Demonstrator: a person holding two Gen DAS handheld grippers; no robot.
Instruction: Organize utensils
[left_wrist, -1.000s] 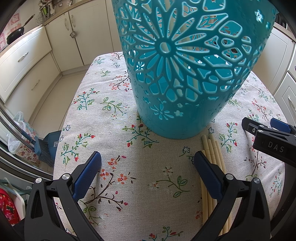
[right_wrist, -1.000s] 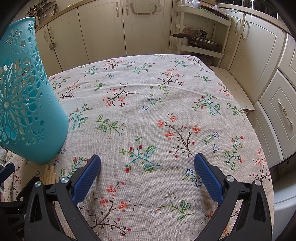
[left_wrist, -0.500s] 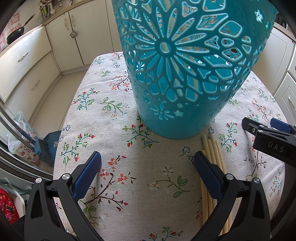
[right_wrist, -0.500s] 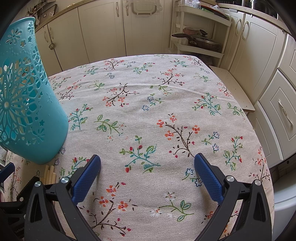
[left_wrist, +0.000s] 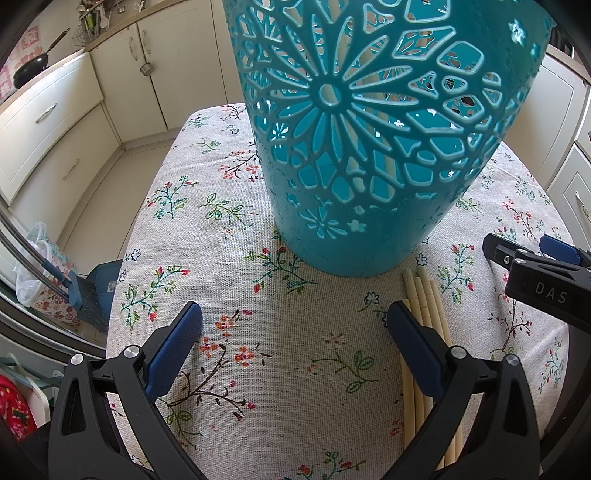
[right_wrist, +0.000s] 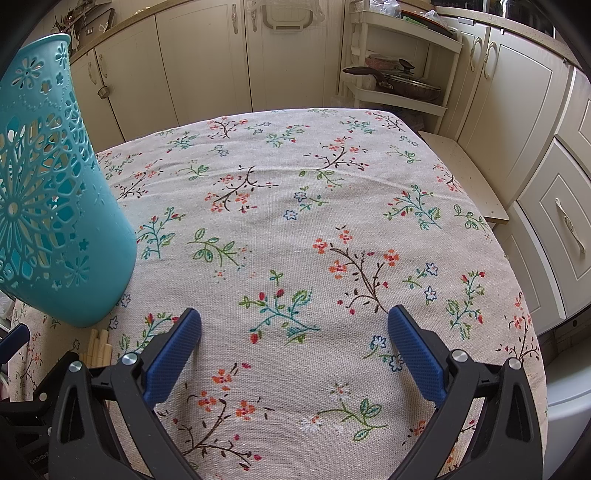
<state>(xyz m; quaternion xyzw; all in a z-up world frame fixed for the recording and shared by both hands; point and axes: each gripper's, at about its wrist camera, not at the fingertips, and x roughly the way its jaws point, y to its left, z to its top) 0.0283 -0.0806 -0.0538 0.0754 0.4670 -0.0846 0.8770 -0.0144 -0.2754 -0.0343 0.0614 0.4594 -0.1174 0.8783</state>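
I kept both the left gripper (left_wrist: 293, 332) and right gripper (right_wrist: 293, 332) spread wide and empty; the chopsticks (left_wrist: 424, 295) lay just near the basket (left_wrist: 369, 147), presumably awaiting loading.

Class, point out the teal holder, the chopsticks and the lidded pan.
teal holder (left_wrist: 369, 147), left wrist view, cut-out flower wall.
chopsticks (left_wrist: 424, 295), left wrist view, upper shafts.
lidded pan (right_wrist: 406, 86), right wrist view, lid.
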